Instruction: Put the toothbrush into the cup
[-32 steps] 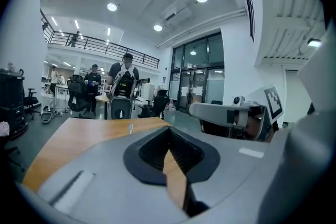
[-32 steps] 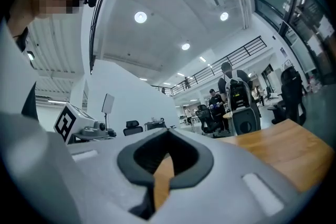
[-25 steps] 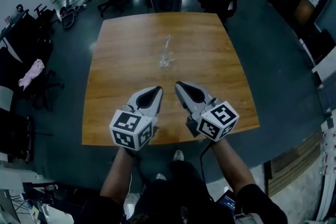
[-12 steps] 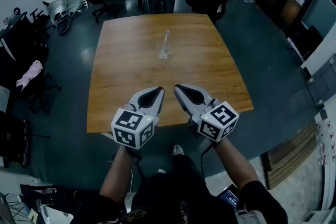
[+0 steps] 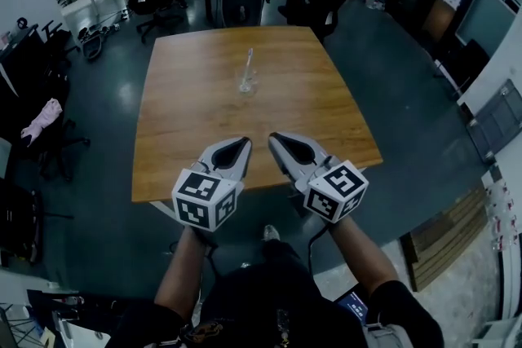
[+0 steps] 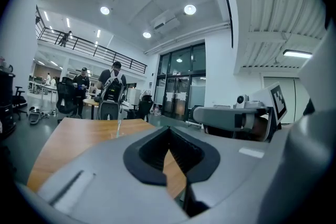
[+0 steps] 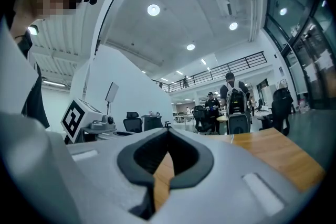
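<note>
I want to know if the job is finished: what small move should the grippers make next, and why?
Probably none toward the cup; I'd just set them down. The toothbrush already stands in the cup mid-table, and the left gripper and right gripper are both shut and empty over the near edge of the table, well short of the cup.

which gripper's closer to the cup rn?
Left, only marginally. The left gripper sits almost straight in line with the cup, back at the near edge of the table; the right gripper is about as far back but offset to the cup's right. Neither touches it.
</note>
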Motion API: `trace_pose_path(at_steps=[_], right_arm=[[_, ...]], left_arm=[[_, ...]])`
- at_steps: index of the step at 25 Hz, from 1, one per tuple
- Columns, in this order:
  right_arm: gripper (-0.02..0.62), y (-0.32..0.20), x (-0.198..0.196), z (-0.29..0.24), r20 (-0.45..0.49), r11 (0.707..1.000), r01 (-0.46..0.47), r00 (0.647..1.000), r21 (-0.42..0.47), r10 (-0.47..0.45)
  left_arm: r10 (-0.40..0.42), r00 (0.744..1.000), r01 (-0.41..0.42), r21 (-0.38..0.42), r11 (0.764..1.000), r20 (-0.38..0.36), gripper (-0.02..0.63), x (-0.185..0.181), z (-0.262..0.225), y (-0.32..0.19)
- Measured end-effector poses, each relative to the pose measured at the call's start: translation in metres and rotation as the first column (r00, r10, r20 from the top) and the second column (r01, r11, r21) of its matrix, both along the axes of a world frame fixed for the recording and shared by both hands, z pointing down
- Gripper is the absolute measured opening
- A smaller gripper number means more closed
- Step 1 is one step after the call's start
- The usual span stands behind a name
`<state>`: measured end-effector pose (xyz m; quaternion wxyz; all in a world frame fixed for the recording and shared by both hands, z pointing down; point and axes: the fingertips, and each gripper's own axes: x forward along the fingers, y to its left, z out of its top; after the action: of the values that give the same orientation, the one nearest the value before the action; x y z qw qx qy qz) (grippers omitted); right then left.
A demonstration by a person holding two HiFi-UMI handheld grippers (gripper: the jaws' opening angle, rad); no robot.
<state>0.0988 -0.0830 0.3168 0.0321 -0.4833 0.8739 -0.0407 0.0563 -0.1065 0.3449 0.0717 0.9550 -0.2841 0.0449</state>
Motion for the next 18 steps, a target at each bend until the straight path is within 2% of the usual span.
trace_pose_path(at_steps=[18], right_arm=[[0.002, 0.01, -0.004, -0.006, 0.017, 1.0, 0.005, 1.0, 0.017, -0.006]], left_arm=[[-0.003, 1.0, 0.003, 0.006, 1.0, -0.001, 0.008, -0.004, -0.002, 0.013]])
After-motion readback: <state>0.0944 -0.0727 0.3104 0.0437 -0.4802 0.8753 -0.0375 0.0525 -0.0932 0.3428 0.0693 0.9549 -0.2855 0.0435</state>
